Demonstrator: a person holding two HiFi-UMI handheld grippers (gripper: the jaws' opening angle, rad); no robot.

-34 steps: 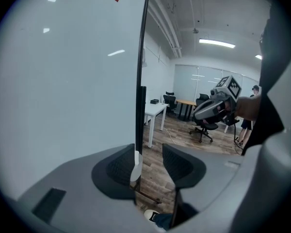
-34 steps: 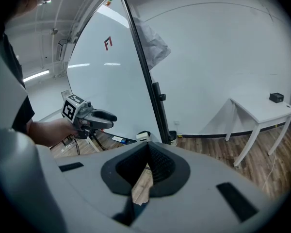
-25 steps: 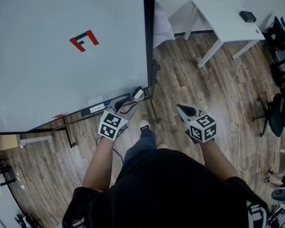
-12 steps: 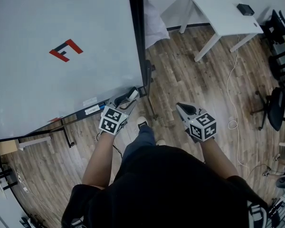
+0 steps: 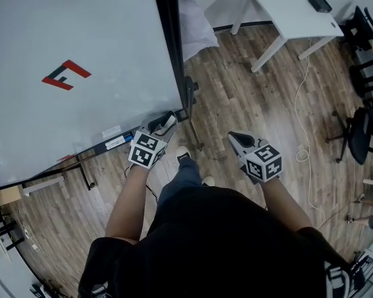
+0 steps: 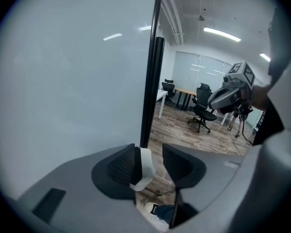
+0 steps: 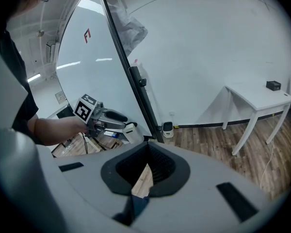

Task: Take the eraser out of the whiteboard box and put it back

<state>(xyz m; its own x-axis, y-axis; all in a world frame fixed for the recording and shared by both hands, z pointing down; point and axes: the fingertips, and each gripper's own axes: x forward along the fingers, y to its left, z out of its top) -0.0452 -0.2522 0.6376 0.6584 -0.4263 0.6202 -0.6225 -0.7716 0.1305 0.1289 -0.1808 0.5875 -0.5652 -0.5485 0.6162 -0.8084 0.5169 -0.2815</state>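
Observation:
A large whiteboard (image 5: 81,54) with a red and black mark stands at the left. Along its bottom edge runs the black whiteboard box (image 5: 115,143), seen too in the right gripper view (image 7: 106,133). My left gripper (image 5: 163,124) hangs by the box's right end, near the board's lower right corner, shut on a white eraser (image 5: 170,121). In the left gripper view the eraser (image 6: 144,165) lies against the left jaw of that gripper (image 6: 148,162). My right gripper (image 5: 234,136) hovers over the wood floor, shut, with nothing in it (image 7: 146,165).
The board's black frame post (image 5: 168,42) and stand foot (image 5: 189,104) are just right of the left gripper. A white table (image 5: 292,11) stands at the back right, office chairs (image 5: 367,135) at the far right, a cable (image 5: 301,104) on the floor. The person's shoe (image 5: 183,157) is below.
The left gripper has drifted a little left and up along the board's bottom edge, still with the eraser. The right gripper has hardly moved. The head view has swung rightward.

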